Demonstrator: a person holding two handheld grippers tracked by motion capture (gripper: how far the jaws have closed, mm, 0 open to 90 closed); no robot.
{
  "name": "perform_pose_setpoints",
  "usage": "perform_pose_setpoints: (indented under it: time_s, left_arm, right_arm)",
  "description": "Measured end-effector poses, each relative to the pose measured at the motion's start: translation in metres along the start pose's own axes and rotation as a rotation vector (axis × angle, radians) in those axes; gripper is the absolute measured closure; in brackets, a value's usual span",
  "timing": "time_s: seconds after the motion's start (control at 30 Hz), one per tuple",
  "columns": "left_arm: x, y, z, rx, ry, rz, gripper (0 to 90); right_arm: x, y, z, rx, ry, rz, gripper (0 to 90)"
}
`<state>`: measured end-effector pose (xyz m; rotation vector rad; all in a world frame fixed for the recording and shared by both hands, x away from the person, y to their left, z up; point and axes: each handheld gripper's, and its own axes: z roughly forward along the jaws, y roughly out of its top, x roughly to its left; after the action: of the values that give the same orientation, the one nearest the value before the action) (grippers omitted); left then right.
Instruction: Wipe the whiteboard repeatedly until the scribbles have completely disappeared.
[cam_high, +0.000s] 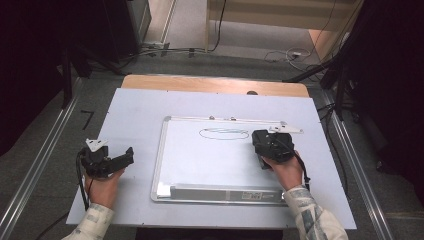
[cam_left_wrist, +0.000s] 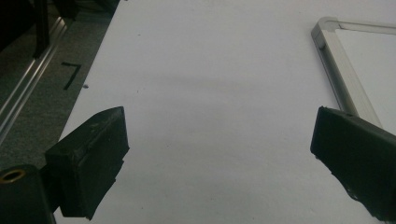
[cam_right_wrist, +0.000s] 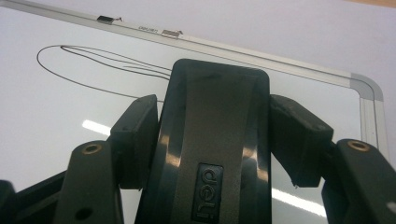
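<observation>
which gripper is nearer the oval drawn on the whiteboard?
Right. The right gripper sits over the whiteboard beside the oval, clamping an eraser. The left gripper is off the board's left edge, open.

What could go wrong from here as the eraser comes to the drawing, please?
1. The eraser sits clamped in the right tongs beside the oval drawing; a short sweep may leave lines behind.
2. The whiteboard lies loose on the table, and the open left tongs rest apart from it, so it might slide.

One whiteboard (cam_high: 210, 160), one eraser (cam_right_wrist: 215, 140), two grippers (cam_high: 120, 160) (cam_high: 267, 145)
</observation>
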<state>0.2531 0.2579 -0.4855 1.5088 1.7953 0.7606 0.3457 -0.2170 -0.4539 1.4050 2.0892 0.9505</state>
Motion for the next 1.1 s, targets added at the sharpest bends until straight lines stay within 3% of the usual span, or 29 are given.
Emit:
perform_pose_setpoints:
  time_s: [0.43,0.8,1.1]
  left_arm:
    - [-0.001,0.000,0.001,0.002,-0.006,0.006,4.7]
    - [0.000,0.001,0.001,0.002,-0.005,0.007,4.6]
    - [0.000,0.000,0.001,-0.002,-0.006,0.005,4.7]
  right_arm:
    - [0.007,0.015,0.013,0.011,-0.011,-0.027,34.4]
    - [0.012,0.029,0.037,0.030,-0.017,-0.037,34.4]
    - [0.011,0.031,0.053,0.053,-0.040,-0.031,34.4]
